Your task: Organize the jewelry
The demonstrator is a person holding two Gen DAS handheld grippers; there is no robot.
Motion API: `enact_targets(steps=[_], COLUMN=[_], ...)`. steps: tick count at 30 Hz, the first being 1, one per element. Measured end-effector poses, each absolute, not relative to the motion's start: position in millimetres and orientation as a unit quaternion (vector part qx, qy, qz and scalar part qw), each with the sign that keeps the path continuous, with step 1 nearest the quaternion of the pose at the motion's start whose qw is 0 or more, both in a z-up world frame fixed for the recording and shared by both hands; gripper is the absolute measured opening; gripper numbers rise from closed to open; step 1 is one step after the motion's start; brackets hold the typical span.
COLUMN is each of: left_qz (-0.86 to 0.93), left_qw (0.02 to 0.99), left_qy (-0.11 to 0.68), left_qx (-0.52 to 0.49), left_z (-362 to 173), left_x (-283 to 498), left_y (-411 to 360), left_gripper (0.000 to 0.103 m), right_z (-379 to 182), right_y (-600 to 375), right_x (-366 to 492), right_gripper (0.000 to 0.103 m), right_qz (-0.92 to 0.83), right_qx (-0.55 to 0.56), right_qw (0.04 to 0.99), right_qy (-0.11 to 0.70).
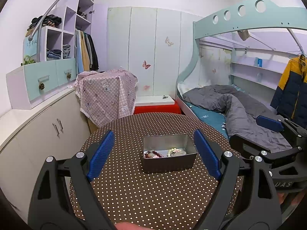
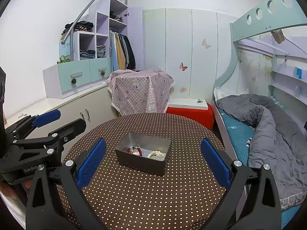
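Note:
An open metal tin (image 1: 168, 164) stands in the middle of a round table with a brown dotted cloth (image 1: 149, 195). Inside lie a dark red bead bracelet (image 1: 153, 154) and a pale green bead bracelet (image 1: 172, 151). My left gripper (image 1: 153, 154) is open and empty, held above the table with the tin between its blue pads. In the right wrist view the tin (image 2: 143, 154) holds the red bracelet (image 2: 135, 151) and the pale bracelet (image 2: 155, 154). My right gripper (image 2: 153, 161) is open and empty, just short of the tin.
A bunk bed with a grey quilt (image 1: 239, 105) stands right of the table. A low cabinet (image 1: 38, 130) runs along the left. A pink-cloth-covered box (image 1: 107, 94) and a red stool (image 1: 157, 108) stand behind the table. Each gripper shows in the other's view.

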State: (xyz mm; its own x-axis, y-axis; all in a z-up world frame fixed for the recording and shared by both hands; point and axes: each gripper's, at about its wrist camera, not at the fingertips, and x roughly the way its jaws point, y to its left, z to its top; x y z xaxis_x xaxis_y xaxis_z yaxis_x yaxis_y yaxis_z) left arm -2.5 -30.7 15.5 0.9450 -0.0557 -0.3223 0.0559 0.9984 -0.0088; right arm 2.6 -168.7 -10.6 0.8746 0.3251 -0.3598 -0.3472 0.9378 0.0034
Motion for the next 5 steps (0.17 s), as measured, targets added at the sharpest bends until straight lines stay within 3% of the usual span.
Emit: enact_targets(steps=[5], left_qz=[-0.028], left_qw=[0.986], left_qy=[0.164], left_qx=[0.0], left_z=[15.5], left_x=[-2.3], left_y=[-30.8], left_gripper=[0.083], right_z=[-10.3], right_y=[-168.5], right_x=[2.5], right_gripper=[0.095], right_qz=[0.174], right_qx=[-0.03], right_qw=[0.968], right_qy=[0.181])
